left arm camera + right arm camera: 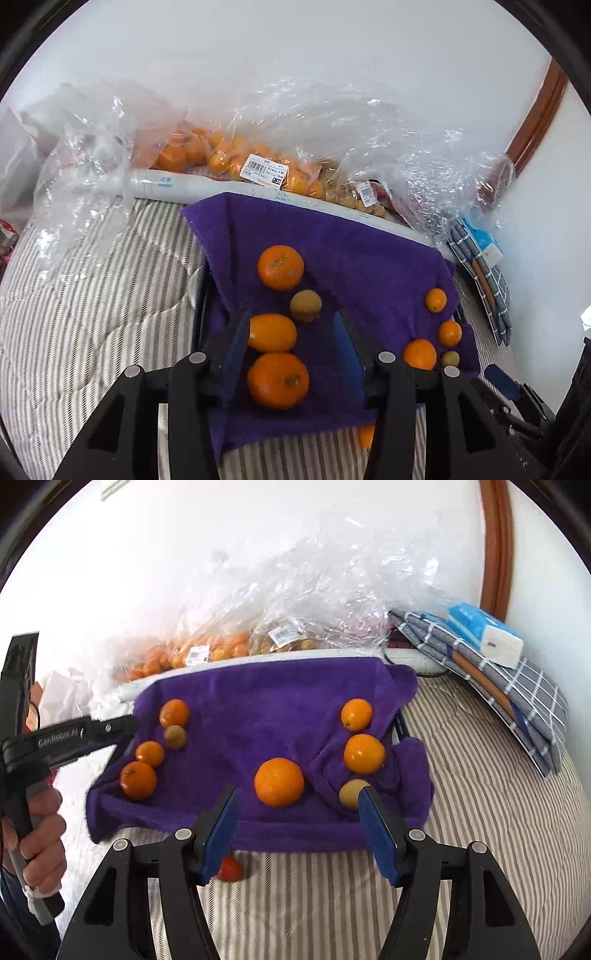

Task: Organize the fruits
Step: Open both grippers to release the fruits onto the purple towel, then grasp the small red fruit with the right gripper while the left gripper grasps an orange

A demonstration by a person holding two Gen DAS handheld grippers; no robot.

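A purple towel (369,258) (258,701) lies on the striped bed and carries several oranges and small brownish fruits. My left gripper (290,321) is open above the towel's left side, with an orange (272,332) between its fingers and another orange (277,380) closer in. A larger orange (280,267) and a brownish fruit (305,305) lie just beyond. My right gripper (299,794) is open over the towel's near edge, with a big orange (279,782) between its fingertips and a yellowish fruit (352,793) at its right finger. The left gripper (122,725) shows at the left of the right wrist view.
Clear plastic bags of oranges (221,155) and nuts (354,195) lie along the wall behind the towel. A small orange fruit (229,869) lies on the striped bedding (480,812) below the towel. Folded checked cloth (517,694) with a blue-white pack (484,635) sits at right.
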